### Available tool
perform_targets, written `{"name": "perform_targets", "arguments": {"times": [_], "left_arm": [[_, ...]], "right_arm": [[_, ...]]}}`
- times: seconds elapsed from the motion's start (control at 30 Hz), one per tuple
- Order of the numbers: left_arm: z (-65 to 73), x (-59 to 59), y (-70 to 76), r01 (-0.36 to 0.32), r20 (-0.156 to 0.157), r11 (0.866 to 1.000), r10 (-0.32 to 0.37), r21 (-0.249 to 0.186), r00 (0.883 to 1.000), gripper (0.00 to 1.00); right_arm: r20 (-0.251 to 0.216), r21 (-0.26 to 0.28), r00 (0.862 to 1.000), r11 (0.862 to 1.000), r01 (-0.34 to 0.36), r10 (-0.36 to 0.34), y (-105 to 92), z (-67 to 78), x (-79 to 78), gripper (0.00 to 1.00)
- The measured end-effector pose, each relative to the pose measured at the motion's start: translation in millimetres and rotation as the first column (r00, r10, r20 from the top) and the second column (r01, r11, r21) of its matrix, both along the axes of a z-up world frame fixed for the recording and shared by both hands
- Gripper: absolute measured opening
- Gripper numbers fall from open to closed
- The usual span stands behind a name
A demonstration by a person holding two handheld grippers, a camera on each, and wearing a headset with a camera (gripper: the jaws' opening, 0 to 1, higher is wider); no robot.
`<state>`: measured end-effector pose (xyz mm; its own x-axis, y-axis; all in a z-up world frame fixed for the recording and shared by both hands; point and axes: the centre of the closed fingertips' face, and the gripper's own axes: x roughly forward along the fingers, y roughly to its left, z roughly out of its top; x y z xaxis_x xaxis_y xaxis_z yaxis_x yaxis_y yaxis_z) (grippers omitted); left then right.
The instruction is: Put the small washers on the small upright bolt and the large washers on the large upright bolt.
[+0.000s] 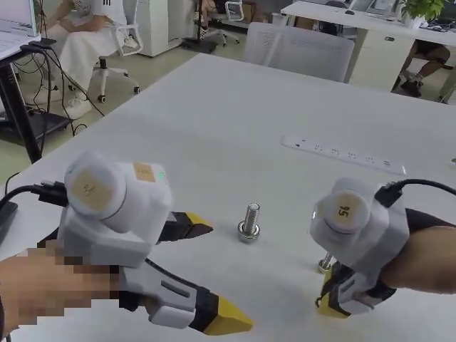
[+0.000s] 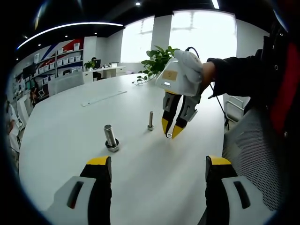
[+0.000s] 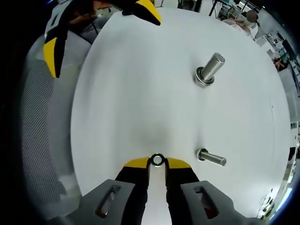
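Observation:
The large upright bolt [image 1: 250,219] stands mid-table with washers stacked at its base; it appears again as large bolt [image 2: 110,137] and large bolt [image 3: 209,69]. The small upright bolt [image 3: 212,157] stands near my right gripper, seen too as small bolt [image 2: 150,120] and small bolt [image 1: 325,263]. My right gripper [image 3: 157,161] is shut on a small washer [image 3: 157,160], held just above the table beside the small bolt; from the left gripper view it is the right gripper [image 2: 170,131] with the washer [image 2: 168,135] at its tips. My left gripper [image 2: 154,164] is open, with nothing between its jaws, left gripper [image 1: 214,274].
A white power strip [image 1: 343,154] lies at the back of the white table [image 1: 214,128]. An office chair [image 1: 299,50] stands behind the table. A mesh chair [image 2: 258,154] is at the table's edge. A person sits at the far left [image 1: 78,35].

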<state>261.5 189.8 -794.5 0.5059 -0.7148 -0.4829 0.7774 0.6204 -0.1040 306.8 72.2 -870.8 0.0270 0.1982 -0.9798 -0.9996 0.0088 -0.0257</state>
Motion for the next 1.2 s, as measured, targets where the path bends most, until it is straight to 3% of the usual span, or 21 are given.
{"name": "perform_targets", "arguments": {"times": [0.4,0.83,1.2], "left_arm": [[-1.5,-0.6,0.0,0.0,-0.005,1.0,0.0,0.005,1.0,0.82],[-3.0,-0.1,1.0,-0.004,-0.008,1.0,0.004,0.006,1.0,0.82],[-2.9,-0.6,0.4,-0.004,-0.009,1.0,0.004,0.009,1.0,0.82]], "right_arm": [[0.007,0.009,0.998,0.997,0.07,-0.07,-21.9,4.3,13.0,0.14],[0.021,0.01,0.996,0.997,0.081,-0.082,-30.9,15.2,19.2,0.14],[0.067,0.038,0.995,0.997,0.073,-0.076,-27.0,47.5,30.1,0.14]]}}
